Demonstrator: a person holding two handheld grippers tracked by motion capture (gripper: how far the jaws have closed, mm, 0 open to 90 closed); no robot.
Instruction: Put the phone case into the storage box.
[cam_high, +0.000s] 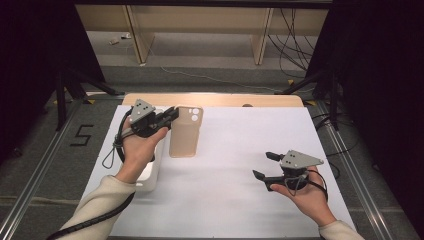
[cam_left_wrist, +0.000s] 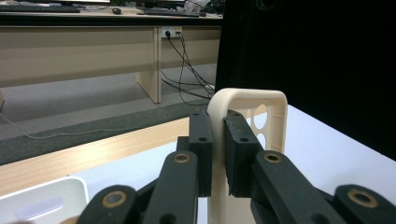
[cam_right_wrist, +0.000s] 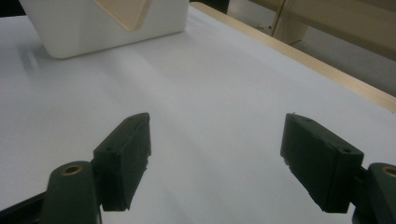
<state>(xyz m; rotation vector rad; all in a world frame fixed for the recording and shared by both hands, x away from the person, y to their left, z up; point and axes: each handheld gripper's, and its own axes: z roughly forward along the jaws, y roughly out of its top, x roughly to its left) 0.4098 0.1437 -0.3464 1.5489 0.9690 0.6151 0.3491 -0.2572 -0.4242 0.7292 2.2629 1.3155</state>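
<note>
A beige phone case (cam_high: 185, 135) with camera holes at its far end is pinched by its left rim in my left gripper (cam_high: 172, 114). In the left gripper view both pads press on the case's wall (cam_left_wrist: 247, 100), so the left gripper (cam_left_wrist: 218, 135) is shut on it. The case's lower corner (cam_right_wrist: 123, 11) shows in front of a white tray in the right gripper view. My right gripper (cam_high: 263, 165) is held at the right of the white table, well apart from the case. Its jaws stand wide open over bare table, and nothing lies between them (cam_right_wrist: 217, 154).
A white tray (cam_high: 150, 175) sits at the table's left side under my left hand, also in view as the tray (cam_left_wrist: 42, 198) and the tray (cam_right_wrist: 107, 28). A wooden table edge (cam_high: 215, 99) runs along the back. Desk legs and cables (cam_high: 295, 45) lie on the floor beyond.
</note>
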